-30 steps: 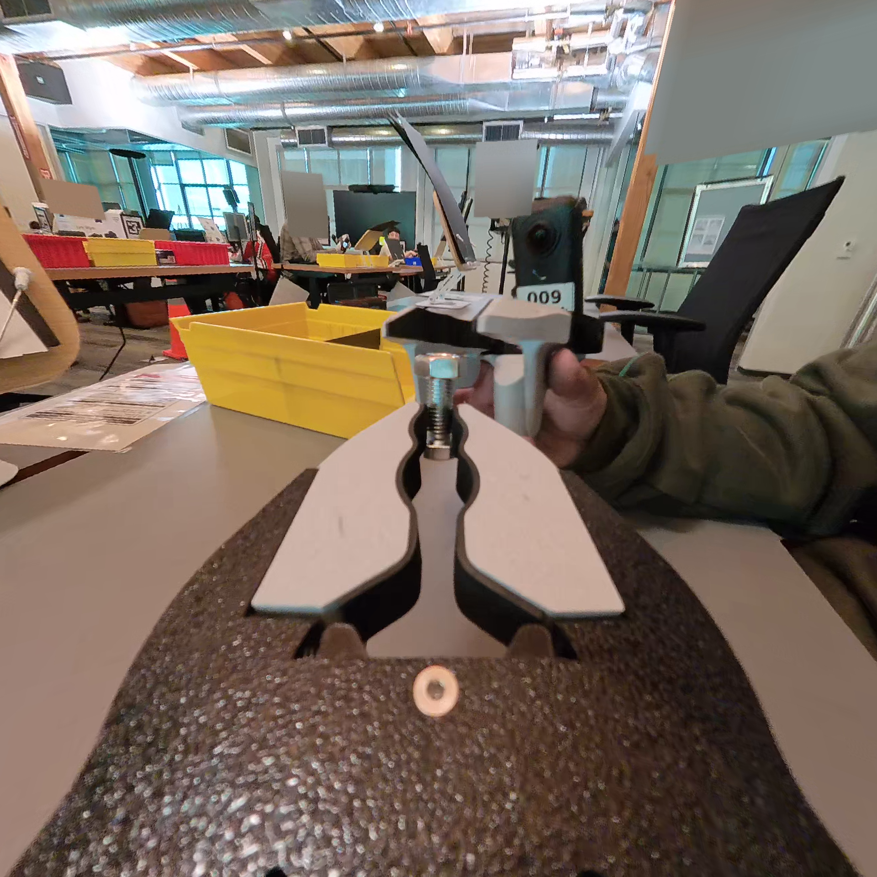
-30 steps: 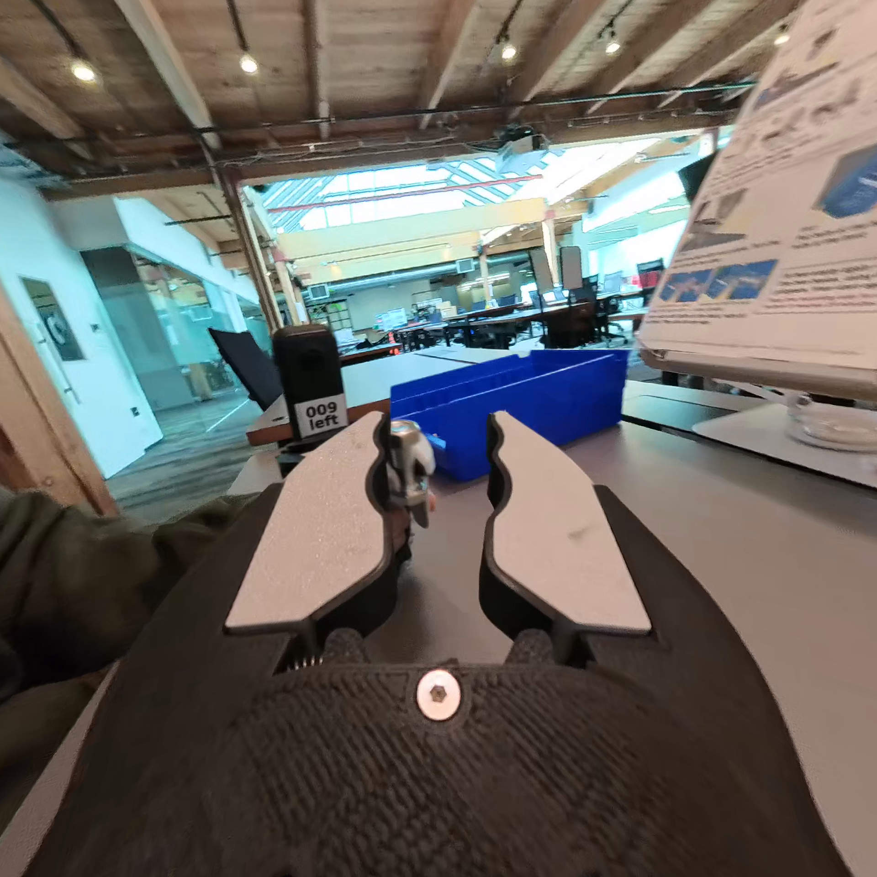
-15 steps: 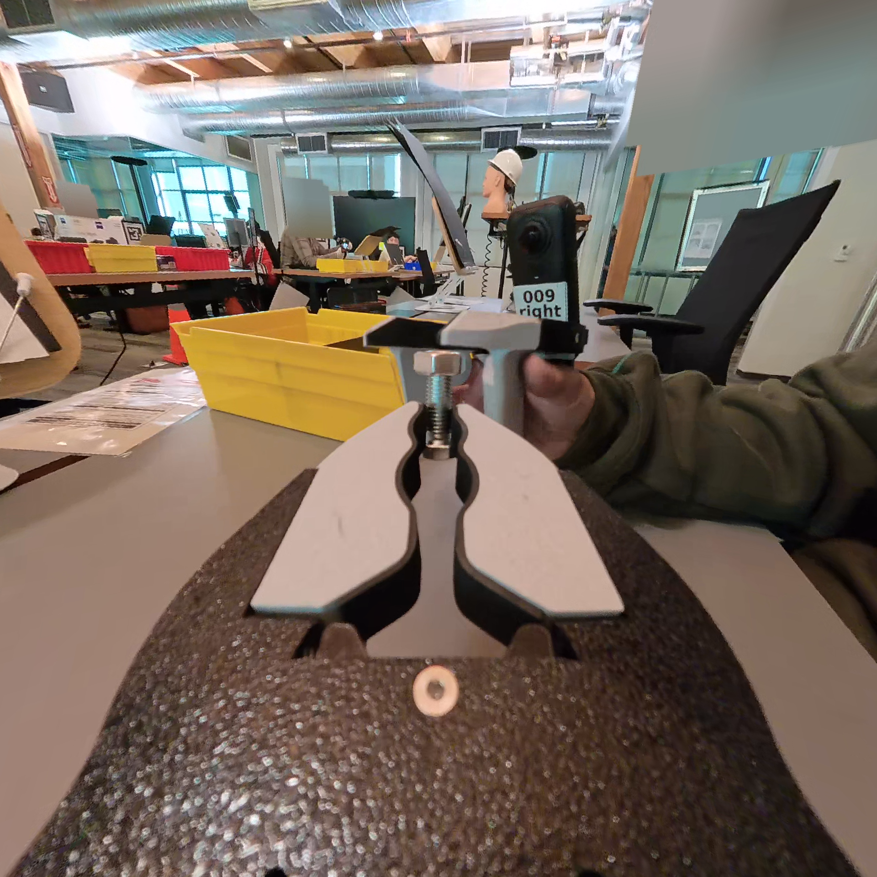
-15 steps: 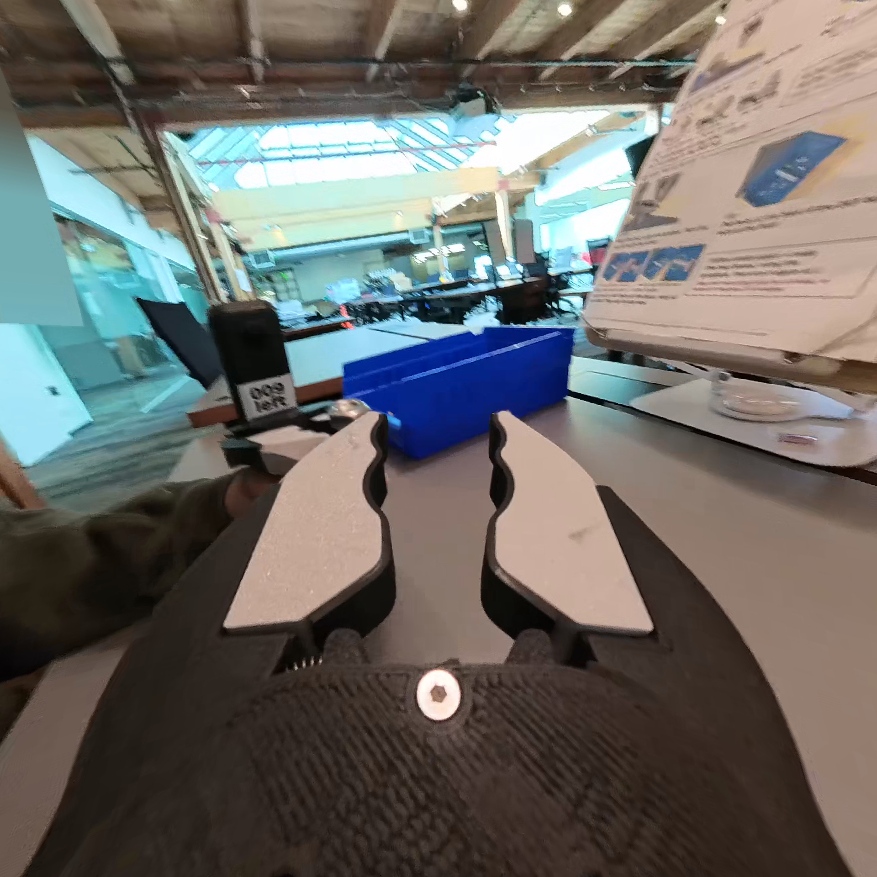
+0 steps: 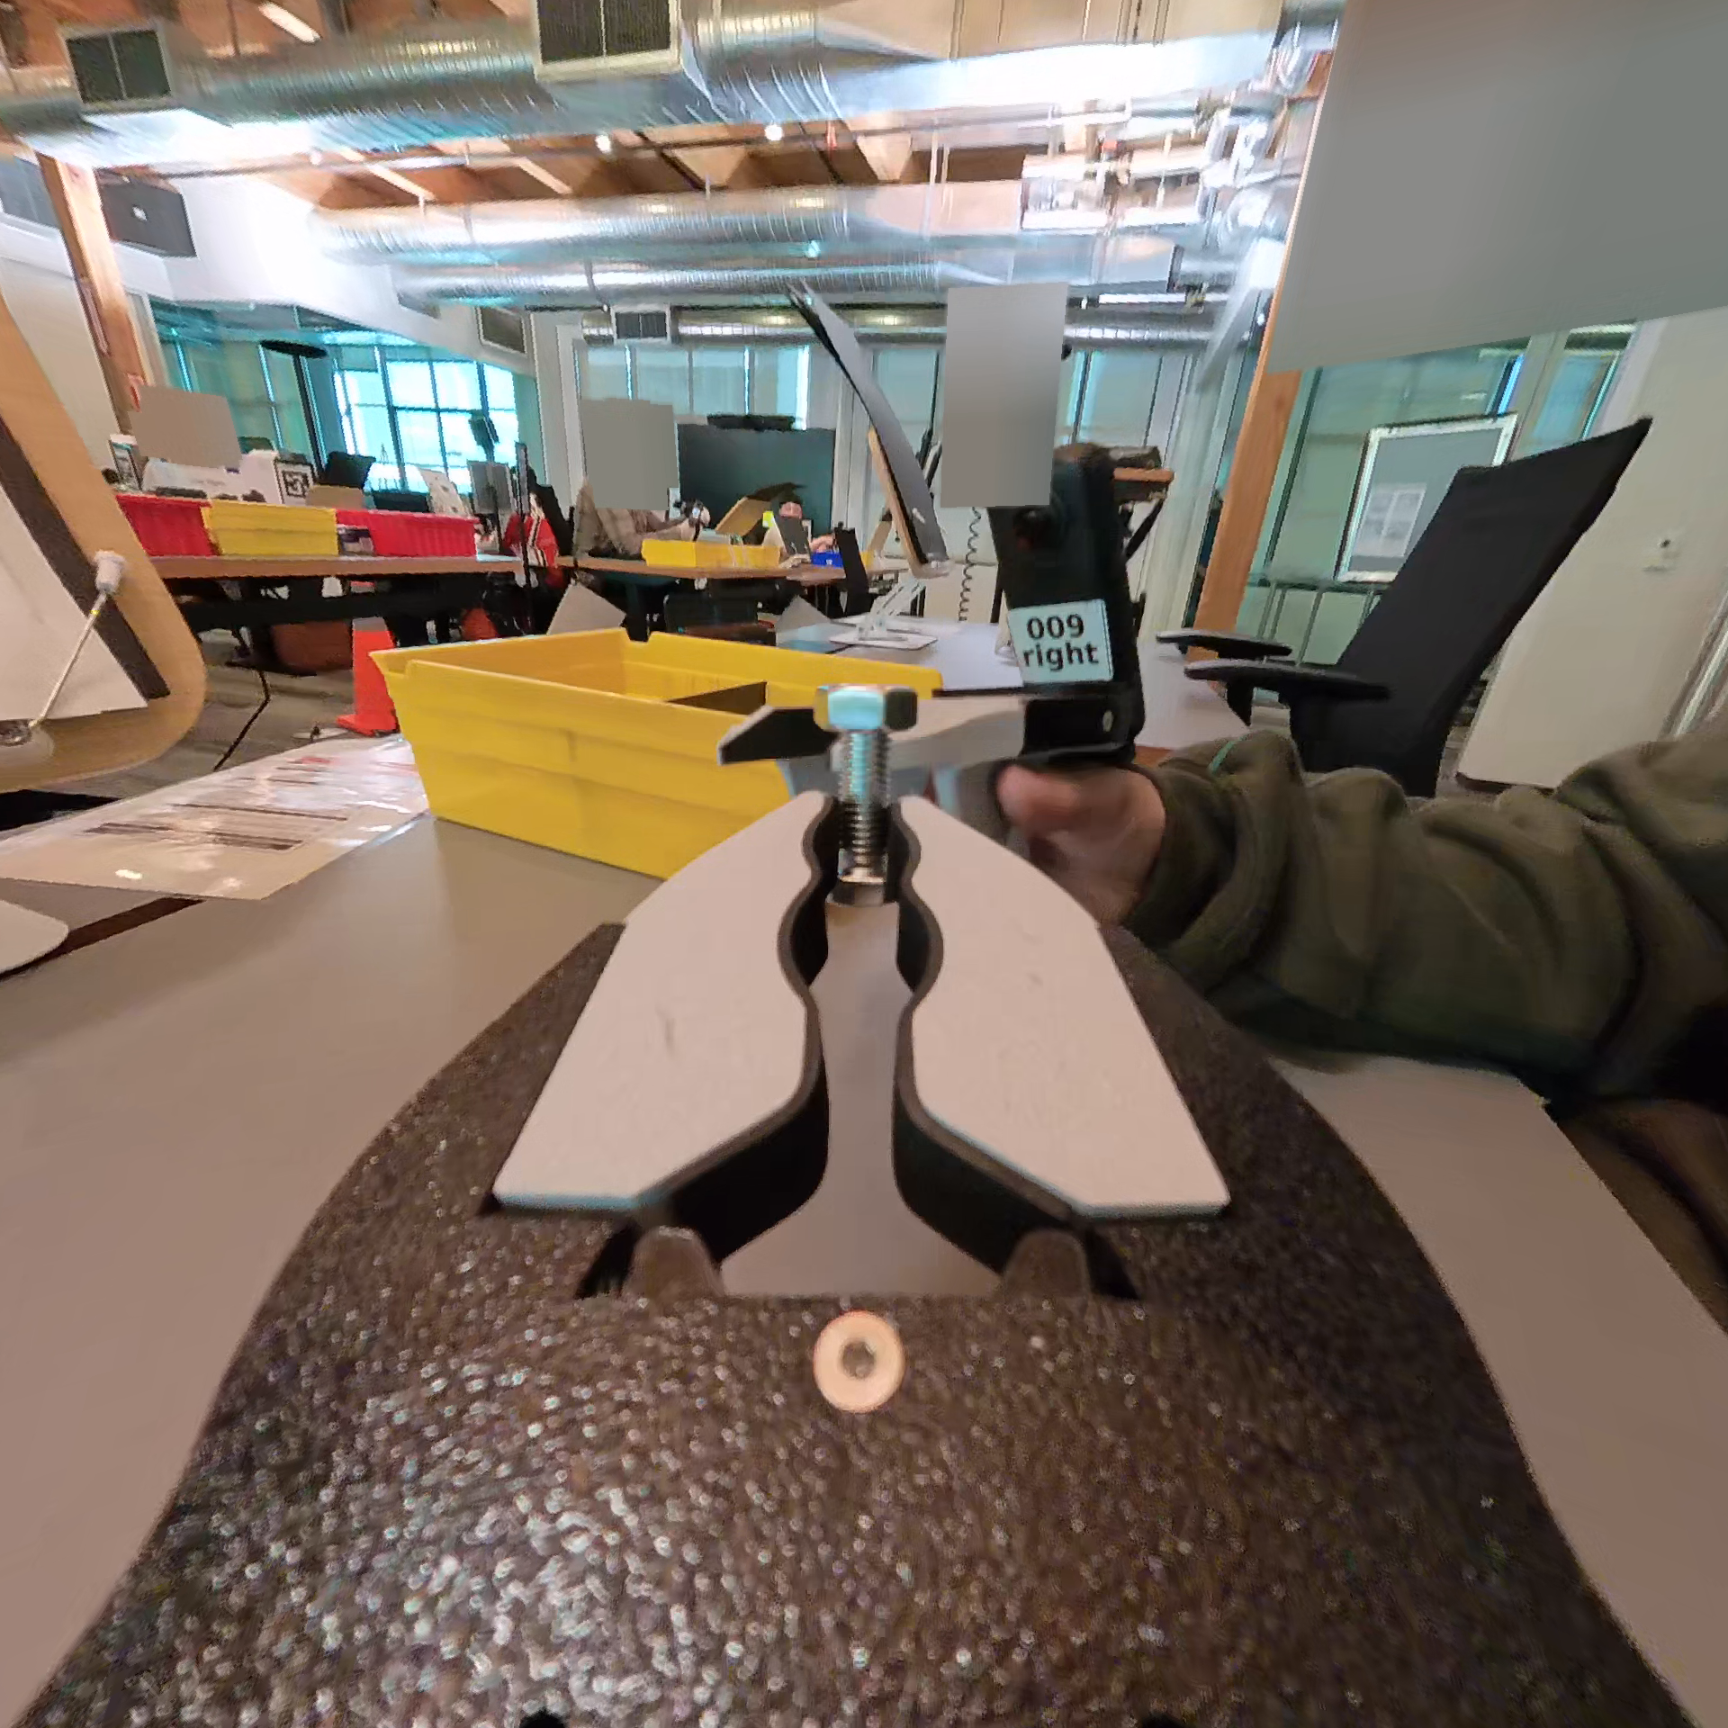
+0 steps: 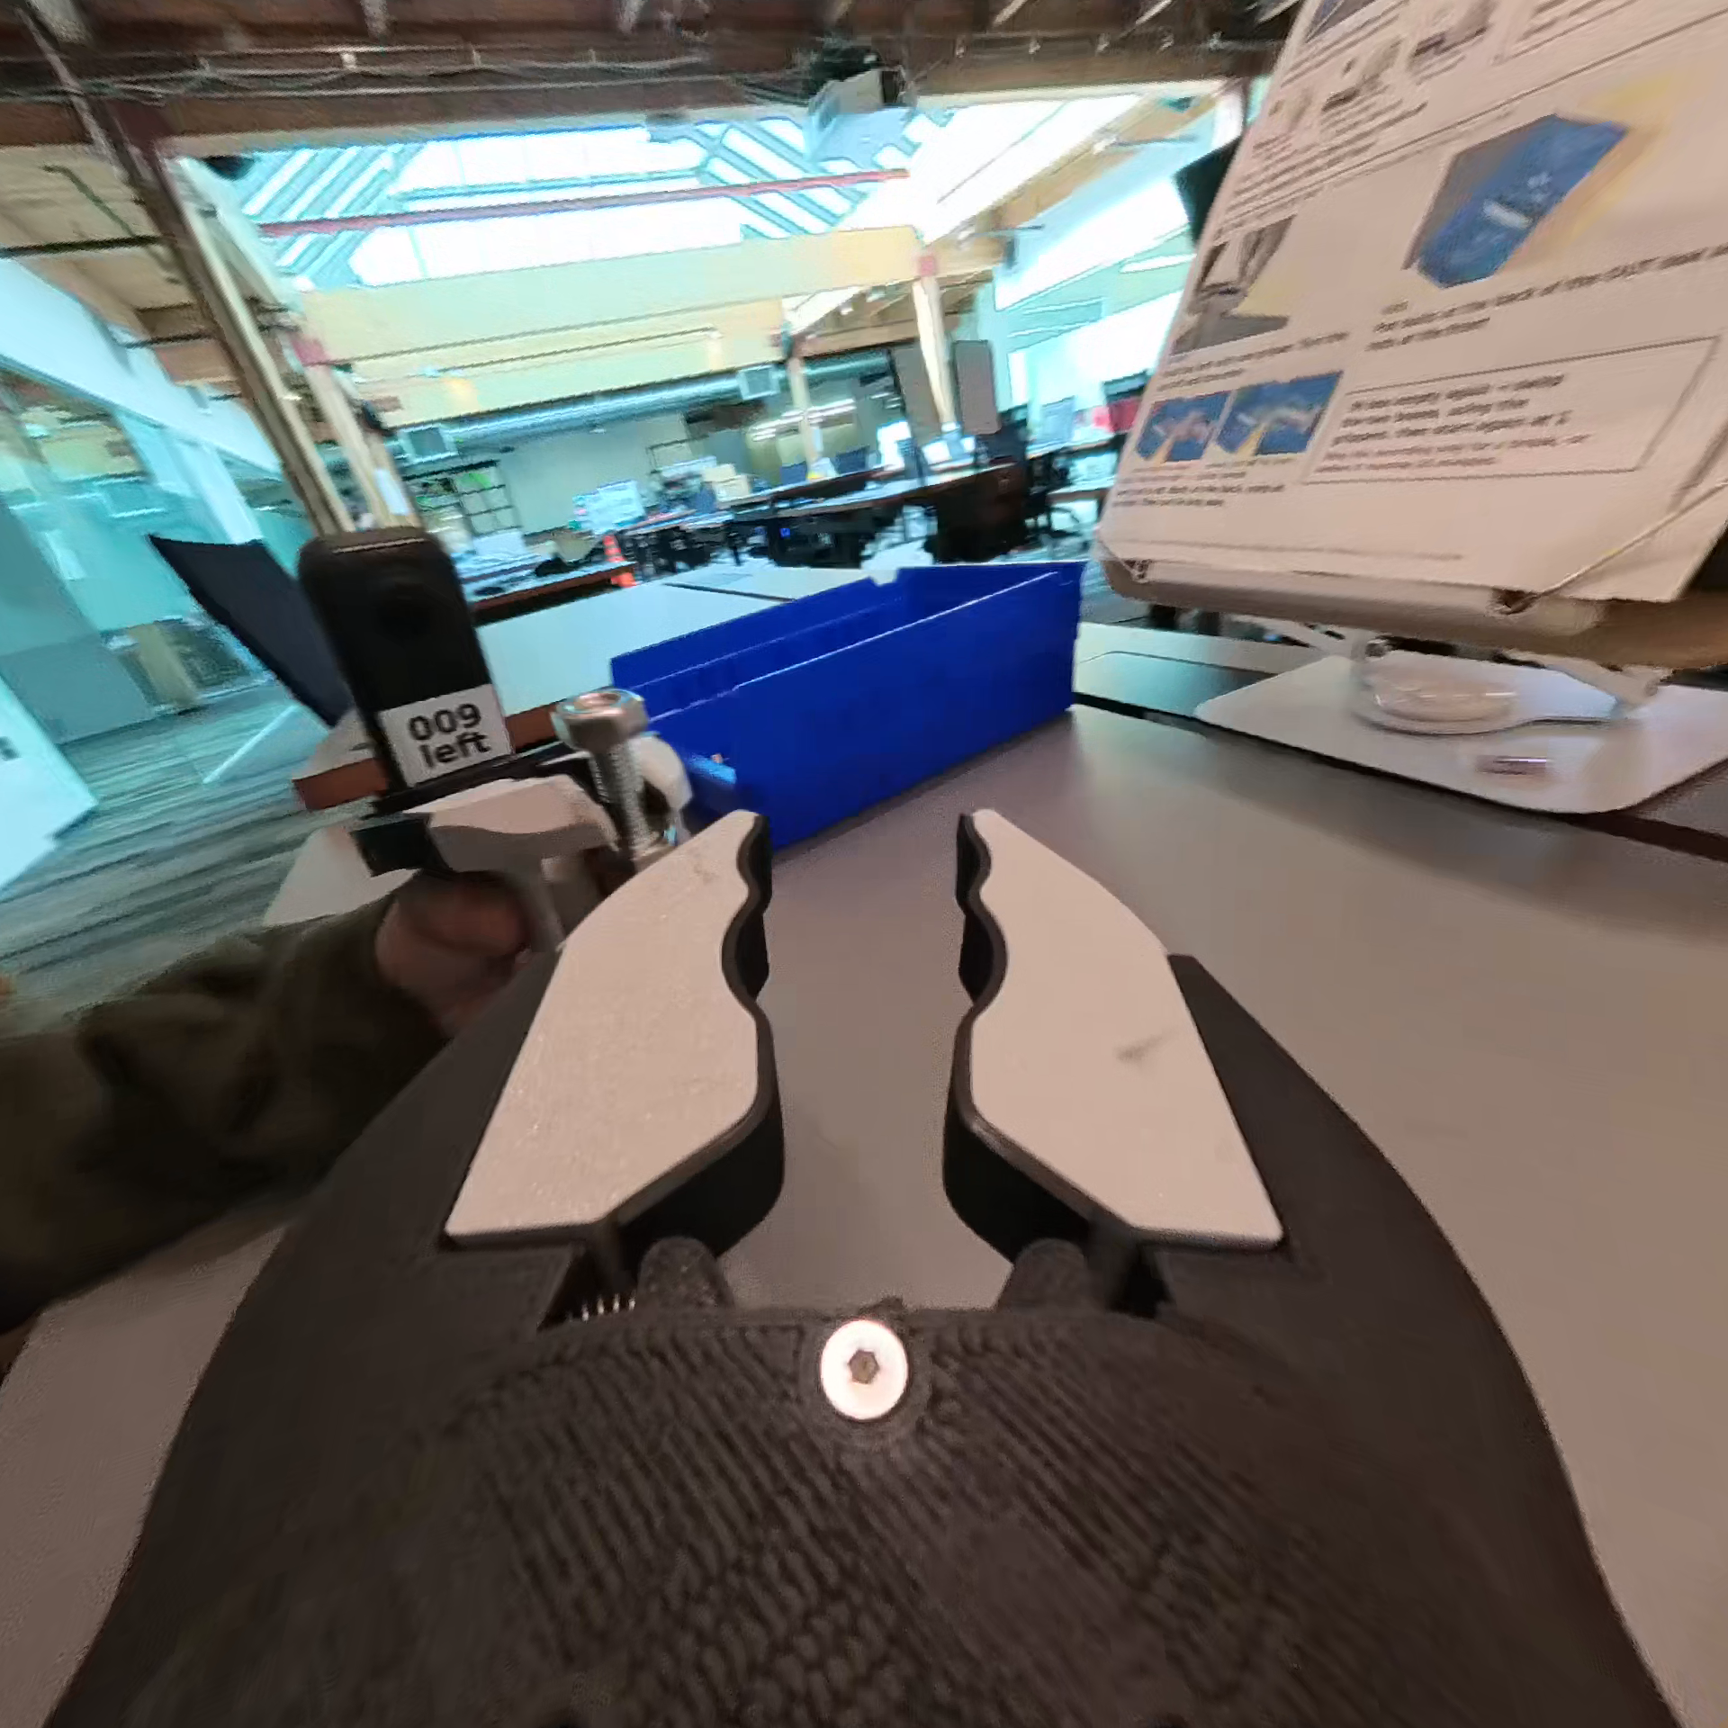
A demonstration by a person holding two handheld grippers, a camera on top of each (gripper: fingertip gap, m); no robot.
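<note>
1. The left gripper (image 5: 860, 842) is clamped on a silver hex bolt (image 5: 862, 776), pinching the threaded shank between its fingertips; the bolt stands upright, head on top, just above the grey table (image 5: 234, 1010).
2. The right gripper (image 6: 862, 842) has its jaws spread apart with nothing between them, poised over bare tabletop; in its own view the bolt sits just beyond its left fingertip, apart from it.
3. As a judgement only: one gripper has a firm hold on the bolt while the other is empty, so any two-handed work on the bolt appears not yet begun.
4. A person's hand (image 5: 1075, 823) in an olive sleeve (image 5: 1403, 916) holds the right gripper's handle just behind the bolt.
5. Beyond, a yellow bin (image 5: 598, 748) sits near the left gripper, and a blue bin (image 6: 870, 692) lies ahead of the right one.
6. A printed sheet on a stand (image 6: 1459, 309) rises at right; a black office chair (image 5: 1459, 636) and desks fill the distance.
</note>
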